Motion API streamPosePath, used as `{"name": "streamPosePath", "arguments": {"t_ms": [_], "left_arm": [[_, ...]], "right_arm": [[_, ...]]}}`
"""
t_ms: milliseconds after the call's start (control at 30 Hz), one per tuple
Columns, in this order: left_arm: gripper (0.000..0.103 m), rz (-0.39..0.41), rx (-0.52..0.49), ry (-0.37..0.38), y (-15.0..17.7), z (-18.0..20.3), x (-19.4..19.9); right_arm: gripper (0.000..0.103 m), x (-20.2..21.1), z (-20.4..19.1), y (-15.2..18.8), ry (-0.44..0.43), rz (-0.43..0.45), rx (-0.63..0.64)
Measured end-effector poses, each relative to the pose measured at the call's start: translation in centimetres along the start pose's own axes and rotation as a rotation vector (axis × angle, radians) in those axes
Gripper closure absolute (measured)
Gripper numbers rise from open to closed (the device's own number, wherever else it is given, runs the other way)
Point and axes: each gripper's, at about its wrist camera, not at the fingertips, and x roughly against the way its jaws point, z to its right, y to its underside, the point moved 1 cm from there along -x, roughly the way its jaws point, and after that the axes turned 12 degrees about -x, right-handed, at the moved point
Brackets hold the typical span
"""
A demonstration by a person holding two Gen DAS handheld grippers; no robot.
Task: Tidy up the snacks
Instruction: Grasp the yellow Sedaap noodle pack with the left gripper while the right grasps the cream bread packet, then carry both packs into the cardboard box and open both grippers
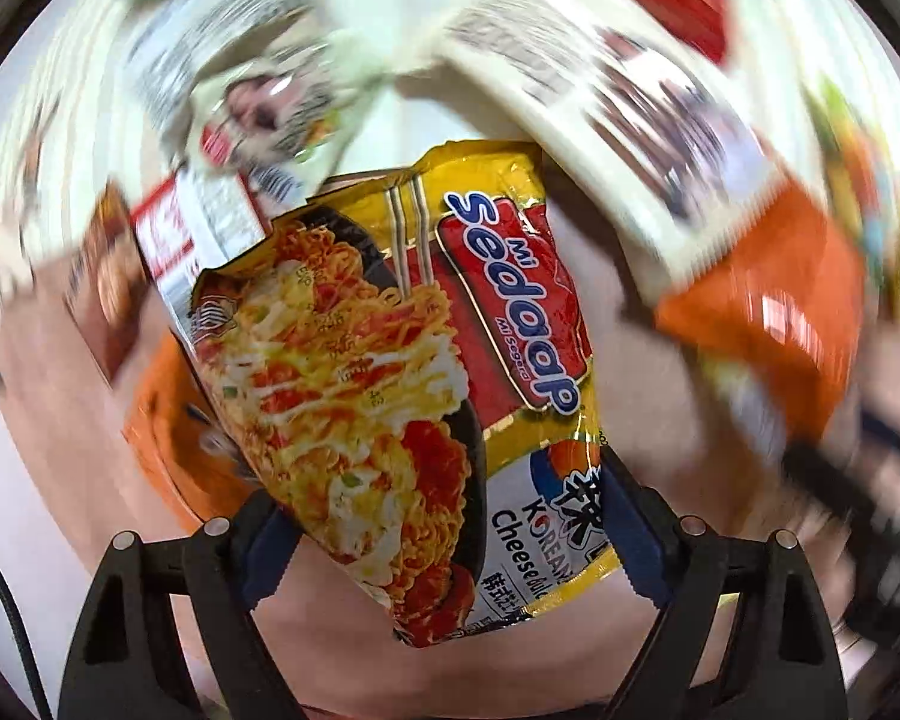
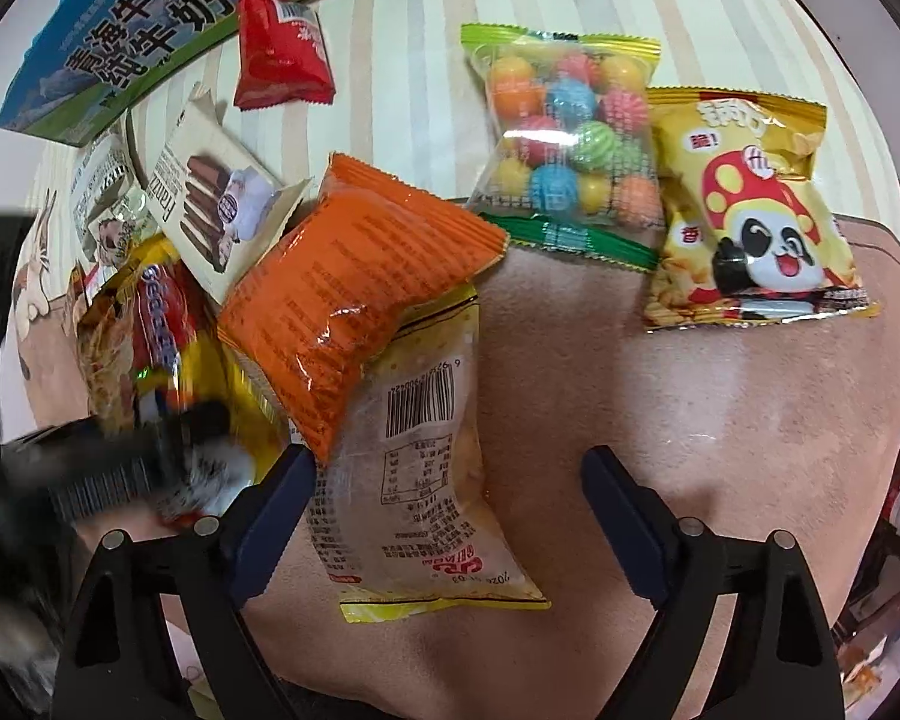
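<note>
Left gripper (image 1: 444,546): jaws wide, straddling the Sedaap noodle packet (image 1: 402,372), contact uncertain. Right gripper (image 2: 447,519): jaws wide around the near end of the clear-backed snack bag (image 2: 426,480), which lies under the orange packet (image 2: 354,300) on the desk (image 2: 690,420); apparently positioned to grasp.

Work surface is a tablecloth (image 2: 660,396) with a pinkish-tan area nearest the camera and pale cream-and-green stripes (image 2: 402,18) farther back, a cartoon animal print (image 2: 33,276) at its left side. Glare spots on the tan part show light from above. At the far right edge, past the cloth, dark furniture (image 2: 876,546), maybe a chair, and some clutter low down, too small and distorted to identify; left wrist view mostly motion-blurred.
</note>
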Motion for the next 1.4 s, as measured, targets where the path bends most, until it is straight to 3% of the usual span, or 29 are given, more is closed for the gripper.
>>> {"name": "streamPosePath", "arguments": {"t_ms": [100,267,333,400,500,567,600,700,767,833,933,1000,1100,1167,1233,1400], "left_arm": [[0.015,0.011,-0.080,-0.007,0.8,1.0,-0.1],[0.015,0.000,-0.127,0.045,2.2,-0.8,0.0],[0.013,-0.007,-0.116,0.080,1.6,-1.8,-0.4],[0.013,-0.021,-0.052,0.129,0.3,-4.0,-1.2],[0.013,-0.068,0.151,0.270,-0.2,-6.9,-2.9],[0.013,-0.080,0.302,0.365,-0.2,-8.6,-3.7],[0.013,-0.067,0.349,0.375,-0.3,-9.2,-3.6],[0.016,-0.028,0.339,0.326,-0.7,-9.3,-2.8],[0.018,0.000,0.247,0.257,-1.2,-8.2,-1.2],[0.021,0.015,0.118,0.176,-1.8,-7.0,0.4],[0.021,0.017,-0.036,0.100,-1.5,-5.9,1.4],[0.021,0.002,-0.092,0.097,-1.1,-6.2,1.7],[0.016,-0.033,-0.070,0.135,-3.5,-9.4,1.5],[0.013,-0.051,0.016,0.197,-5.1,-11.4,-1.4],[0.011,-0.054,0.097,0.244,-6.4,-13.2,-1.9],[0.010,-0.056,0.174,0.273,-8.3,-16.8,-0.1]], "right_arm": [[0.016,-1.5,-1.3,0.3,0.008,-0.006,0.017],[0.043,-2.7,-3.5,1.2,-0.011,-0.010,0.063],[0.044,-3.1,-4.4,1.9,0.002,-0.032,0.079],[0.044,-3.5,-5.3,2.9,-0.004,-0.071,0.084],[0.042,-4.1,-6.2,3.6,-0.048,-0.107,0.042],[0.028,-4.5,-7.0,4.0,-0.052,-0.100,0.038],[0.026,-4.6,-7.6,4.0,-0.040,-0.087,0.049],[0.026,-5.7,-9.9,4.2,0.024,-0.109,0.122],[0.028,-6.6,-11.1,4.5,0.075,-0.108,0.155],[0.036,-7.1,-11.8,4.9,0.110,-0.086,0.161],[0.041,-7.0,-12.1,5.8,0.086,-0.088,0.116],[0.043,-7.2,-12.2,6.6,0.050,-0.125,0.073],[0.042,-8.1,-13.1,7.3,0.035,-0.153,0.064],[0.041,-8.8,-13.7,7.2,0.026,-0.151,0.033],[0.039,-9.5,-13.7,6.7,0.018,-0.155,-0.001],[0.038,-10.7,-15.1,5.6,0.014,-0.164,-0.032]]}}
